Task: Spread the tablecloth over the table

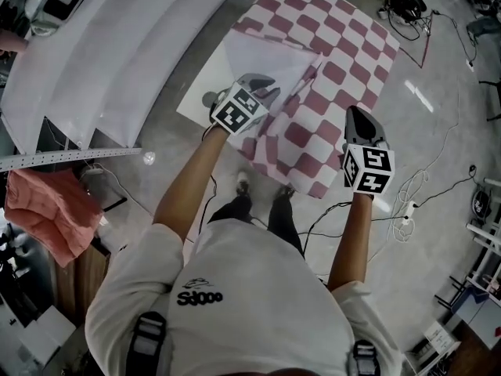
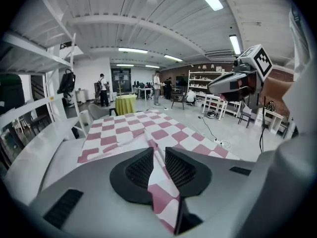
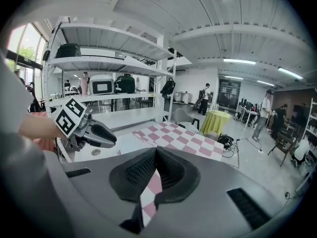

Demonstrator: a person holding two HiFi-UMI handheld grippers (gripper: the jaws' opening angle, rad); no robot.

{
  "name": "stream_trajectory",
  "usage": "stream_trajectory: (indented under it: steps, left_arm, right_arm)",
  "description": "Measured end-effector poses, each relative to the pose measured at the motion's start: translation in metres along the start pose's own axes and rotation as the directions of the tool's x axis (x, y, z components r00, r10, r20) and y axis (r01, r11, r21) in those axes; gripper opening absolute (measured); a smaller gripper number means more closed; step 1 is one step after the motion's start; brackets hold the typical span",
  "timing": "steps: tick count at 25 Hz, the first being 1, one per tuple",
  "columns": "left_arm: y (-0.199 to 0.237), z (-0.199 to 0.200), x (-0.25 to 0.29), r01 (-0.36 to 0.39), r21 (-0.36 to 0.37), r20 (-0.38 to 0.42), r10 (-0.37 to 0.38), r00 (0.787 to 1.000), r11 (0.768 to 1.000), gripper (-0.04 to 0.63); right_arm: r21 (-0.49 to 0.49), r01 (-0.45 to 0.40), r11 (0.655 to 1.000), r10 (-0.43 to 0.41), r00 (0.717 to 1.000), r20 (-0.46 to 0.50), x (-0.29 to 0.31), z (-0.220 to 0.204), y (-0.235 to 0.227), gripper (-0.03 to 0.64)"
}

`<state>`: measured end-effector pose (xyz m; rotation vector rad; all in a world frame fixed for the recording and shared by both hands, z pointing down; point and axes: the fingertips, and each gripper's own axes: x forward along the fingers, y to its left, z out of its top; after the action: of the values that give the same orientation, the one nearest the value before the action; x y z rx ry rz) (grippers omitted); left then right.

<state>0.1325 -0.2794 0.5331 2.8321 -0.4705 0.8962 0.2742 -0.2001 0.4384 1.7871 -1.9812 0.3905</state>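
Note:
A red-and-white checked tablecloth [image 1: 333,61] lies partly over a white table [image 1: 223,81], whose near left part is bare; the cloth's near edge is bunched and lifted. My left gripper [image 1: 264,91] is at that edge; in the left gripper view its jaws [image 2: 158,158] stand apart with a fold of cloth [image 2: 148,128] running loosely between them. My right gripper [image 1: 358,116] is at the near right corner. Its jaws [image 3: 155,156] are closed at the tip on a strip of the cloth [image 3: 150,192]. Each gripper shows in the other's view, the right gripper [image 2: 225,85] and the left gripper [image 3: 101,135].
White shelving [image 1: 94,53] runs along the left, with a pink cloth [image 1: 43,210] below it. Cables [image 1: 407,210] trail over the floor at the right. A yellow-green covered table [image 3: 216,122] and several people stand further back in the room.

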Motion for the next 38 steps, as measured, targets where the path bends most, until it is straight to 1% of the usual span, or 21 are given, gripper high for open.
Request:
stream_trajectory:
  steps: [3, 6, 10, 15, 18, 22, 31, 35, 38]
  left_arm:
    - [0.004, -0.012, 0.038, 0.014, -0.050, -0.039, -0.016, 0.999, 0.999, 0.089]
    - [0.006, -0.027, 0.072, 0.030, -0.085, -0.070, -0.036, 0.997, 0.996, 0.089]
    - [0.013, -0.052, 0.108, 0.027, -0.136, -0.120, -0.044, 0.992, 0.990, 0.091]
    - [0.000, -0.073, 0.132, 0.049, -0.209, -0.173, -0.086, 0.981, 0.977, 0.099]
    - [-0.004, -0.082, 0.143, 0.041, -0.235, -0.197, -0.089, 0.976, 0.971, 0.103]
    - [-0.003, -0.092, 0.151, 0.004, -0.245, -0.236, -0.063, 0.970, 0.969, 0.103]
    - [-0.011, -0.091, 0.159, 0.012, -0.256, -0.251, -0.079, 0.965, 0.967, 0.158]
    - [-0.012, -0.093, 0.162, -0.010, -0.211, -0.272, -0.049, 0.961, 0.977, 0.160]
    - [-0.009, -0.096, 0.163, -0.053, -0.182, -0.280, 0.000, 0.960, 0.982, 0.117]
  right_arm:
    - [0.021, -0.003, 1.000, 0.003, 0.999, -0.033, 0.020, -0.019, -0.020, 0.021]
    - [0.025, -0.002, 1.000, 0.004, 0.998, -0.063, 0.038, -0.038, -0.038, 0.022]
    - [0.041, -0.007, 0.999, 0.011, 0.995, -0.103, 0.059, -0.063, -0.056, 0.021]
    - [0.061, -0.041, 0.997, 0.050, 0.986, -0.162, 0.076, -0.099, -0.056, 0.023]
    - [0.066, -0.064, 0.996, 0.075, 0.981, -0.180, 0.082, -0.114, -0.052, 0.024]
    - [0.083, -0.081, 0.993, 0.096, 0.977, -0.193, 0.085, -0.127, -0.054, 0.025]
    - [0.124, -0.076, 0.989, 0.100, 0.975, -0.199, 0.081, -0.144, -0.068, 0.025]
    - [0.135, -0.072, 0.988, 0.099, 0.975, -0.200, 0.077, -0.149, -0.069, 0.025]
    - [0.135, -0.070, 0.988, 0.097, 0.974, -0.203, 0.074, -0.152, -0.070, 0.025]
